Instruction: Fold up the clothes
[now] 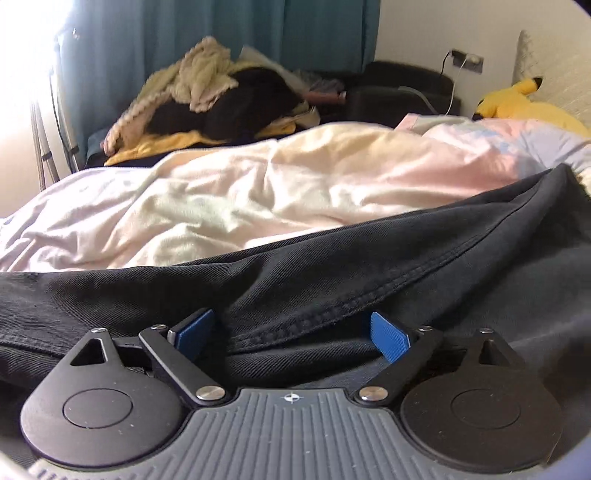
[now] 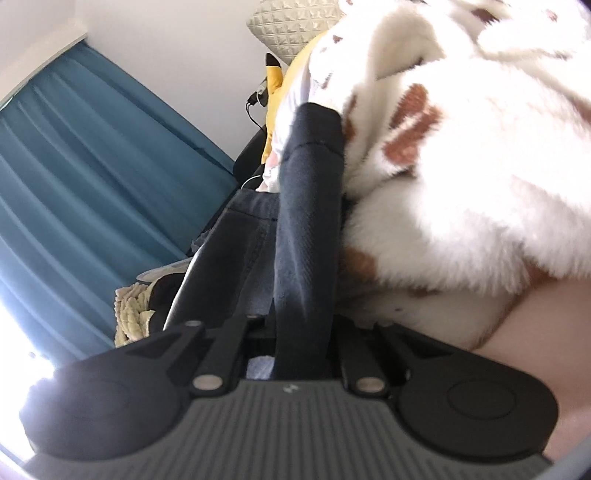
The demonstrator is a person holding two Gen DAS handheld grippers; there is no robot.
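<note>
The left gripper (image 1: 293, 334) sits low on a dark denim garment (image 1: 332, 280), its blue-padded fingers (image 1: 389, 338) spread wide with a stitched seam fold bunched between them but not pinched; the garment lies across the near side of a bed, spread over a rumpled pastel duvet (image 1: 229, 199) that stretches behind it; beyond the duvet, a heap of clothes (image 1: 207, 99) in cream, black and yellow rests against a teal curtain (image 1: 221, 33), with a yellow plush toy (image 1: 517, 99) at the far right by the wall and a wall socket (image 1: 467, 59) with a plugged cable to its left. In the right wrist view, the right gripper (image 2: 301, 332) has its fingers drawn in close on a band of the same dark denim (image 2: 306, 206), which rises tautly away from the jaws; the fingertips themselves are hidden by the cloth; a fluffy white fabric with brown patches (image 2: 461, 166) presses against the band's right side, and the curtain (image 2: 92, 166) fills the background at left.
</note>
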